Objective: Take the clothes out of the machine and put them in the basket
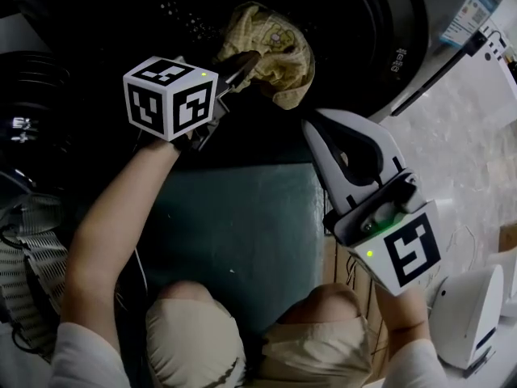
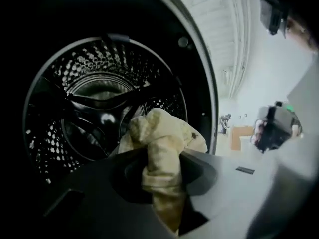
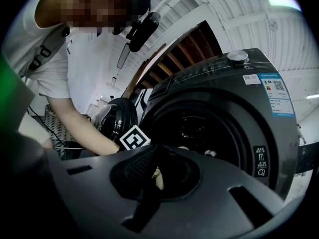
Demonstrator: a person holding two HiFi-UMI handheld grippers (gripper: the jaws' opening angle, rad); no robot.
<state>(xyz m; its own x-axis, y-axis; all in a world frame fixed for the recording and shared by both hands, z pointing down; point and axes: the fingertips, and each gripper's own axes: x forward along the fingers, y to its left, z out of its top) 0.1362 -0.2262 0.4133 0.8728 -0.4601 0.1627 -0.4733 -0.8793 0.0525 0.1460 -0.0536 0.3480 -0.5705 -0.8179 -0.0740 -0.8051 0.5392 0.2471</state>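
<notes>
1 garment is in play: a yellowish cloth (image 1: 279, 51), clamped by the left gripper (image 1: 236, 69) right at the mouth of the washing machine (image 1: 388, 55). In the left gripper view the jaws are nearly together and pinch a twisted neck of the cloth. The rest bunches up past the tips and a tail hangs below. The perforated drum (image 2: 89, 83) behind looks bare where it is lit, but the lower part is dark, so I cannot say whether more laundry is left. The right gripper (image 1: 310, 128) is held near the opening with its jaws closed on nothing; the yellow seen past its tips is the same cloth further off. Step in hand, as I judge it: pulling item 1 out of the machine, not yet at the drop. The basket (image 1: 28, 281) sits at the person's left, beside the open door (image 3: 114, 118) and well apart from the cloth. The next move calls for carrying the cloth left and down over the basket rim with the grip kept tight, lifting the hanging tail clear of the door, then opening the jaws. Writing: an energy label (image 3: 276, 91) with coloured bars and a QR square sits on the machine's top corner, and a sticker (image 3: 259, 161) with pictograms on its front. The print on both is too small to read, and no brand is legible.
</notes>
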